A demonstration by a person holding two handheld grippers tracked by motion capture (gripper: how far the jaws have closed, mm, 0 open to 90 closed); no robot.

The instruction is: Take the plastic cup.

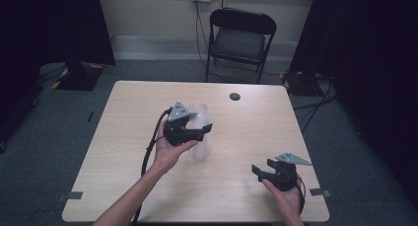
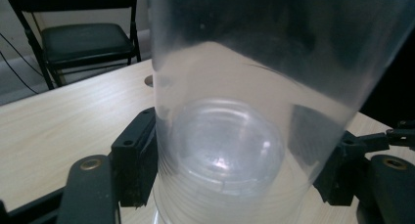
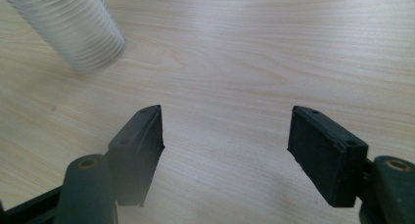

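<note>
Clear cup (image 2: pixel 235 136): clamped near its base between your left gripper (image 1: pixel 190 132) pads, over the table (image 1: pixel 123 137) middle
Left gripper: shut on the cup
Right gripper (image 3: pixel 225 141): jaws apart, hovering over bare wood near your edge

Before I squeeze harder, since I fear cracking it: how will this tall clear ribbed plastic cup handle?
The tall clear ribbed plastic cup looks thin-walled, so probably light and easily crushed. The left gripper grips its smooth sides near the base, so it may slip or tip.
</note>
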